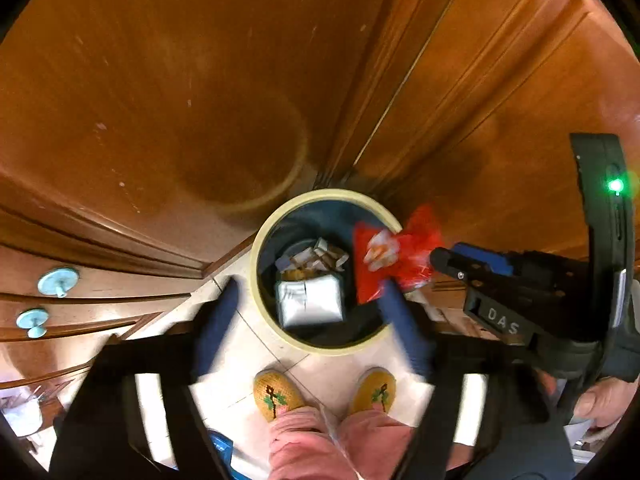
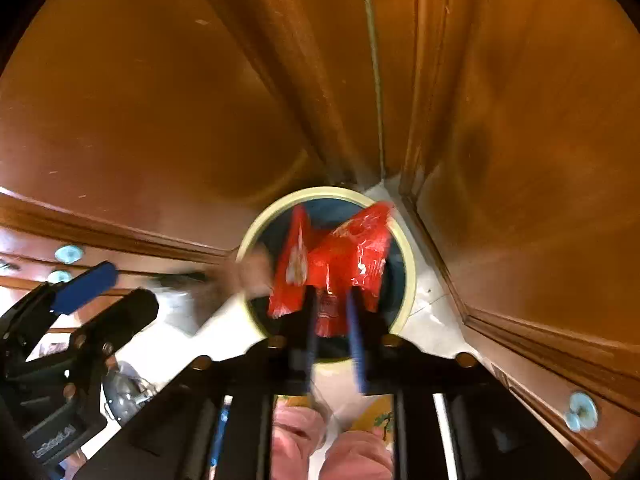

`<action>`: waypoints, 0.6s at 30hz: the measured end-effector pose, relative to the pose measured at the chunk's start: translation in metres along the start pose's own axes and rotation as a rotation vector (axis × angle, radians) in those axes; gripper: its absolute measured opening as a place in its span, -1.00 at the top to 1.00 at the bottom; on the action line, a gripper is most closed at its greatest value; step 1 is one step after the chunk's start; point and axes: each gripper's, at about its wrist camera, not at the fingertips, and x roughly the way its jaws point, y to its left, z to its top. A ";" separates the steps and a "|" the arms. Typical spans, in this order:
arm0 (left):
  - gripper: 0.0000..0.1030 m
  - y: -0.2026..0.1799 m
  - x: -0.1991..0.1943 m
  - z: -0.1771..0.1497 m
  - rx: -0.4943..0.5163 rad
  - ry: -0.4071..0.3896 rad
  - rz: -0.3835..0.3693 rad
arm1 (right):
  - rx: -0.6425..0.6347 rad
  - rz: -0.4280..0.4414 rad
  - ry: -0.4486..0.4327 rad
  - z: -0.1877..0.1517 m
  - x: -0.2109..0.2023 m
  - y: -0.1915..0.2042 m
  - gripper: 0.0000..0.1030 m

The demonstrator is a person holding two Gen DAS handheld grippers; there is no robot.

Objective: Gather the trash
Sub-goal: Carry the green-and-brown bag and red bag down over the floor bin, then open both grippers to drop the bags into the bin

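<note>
Left-wrist view showed blue knobs (image 1: 58, 281) on wooden drawers at left, the left gripper (image 1: 308, 312) spread wide over the bin (image 1: 256, 264), and the right gripper (image 2: 334, 312) pinching a red wrapper (image 1: 394, 258) above its rim.

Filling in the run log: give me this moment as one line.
phase: drop-off | right gripper: shut on red wrapper, above trash bin | left gripper: open, empty | bin: holds trash
</note>
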 end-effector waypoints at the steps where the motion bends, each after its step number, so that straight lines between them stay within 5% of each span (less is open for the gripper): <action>1: -0.64 0.000 0.002 0.001 0.001 0.000 0.001 | 0.005 0.001 -0.002 -0.002 0.003 -0.003 0.34; 8: -0.64 0.000 -0.006 0.000 0.024 -0.023 0.035 | -0.004 -0.031 0.017 0.014 0.005 -0.006 0.28; 18: -0.64 -0.002 -0.079 -0.004 0.004 -0.089 0.025 | -0.068 -0.077 -0.032 0.007 -0.061 0.030 0.28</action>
